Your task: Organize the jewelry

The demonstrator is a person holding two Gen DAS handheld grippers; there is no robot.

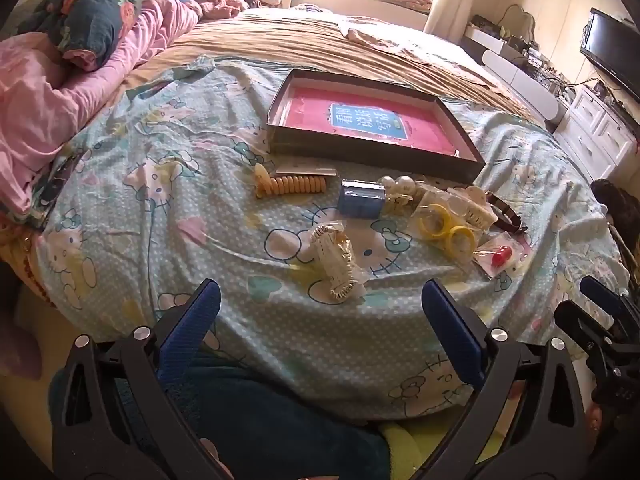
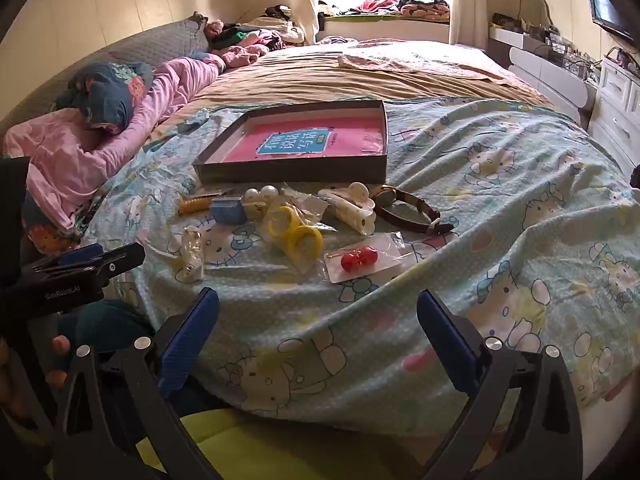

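Lying ahead of both tongs: jewelry (image 2: 304, 224) | jaws apart, empty

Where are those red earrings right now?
In both wrist views the red earrings lie in a clear packet on the bedsheet, at the near right of the pile, just right of the yellow rings and in front of the watch.

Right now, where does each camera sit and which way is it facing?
Left wrist: on the left gripper, angled down at the bed; open jaws, right gripper at right edge.
Right wrist: on the right gripper, same aim; open jaws, left gripper at left.
Shared: tray, yellow rings.
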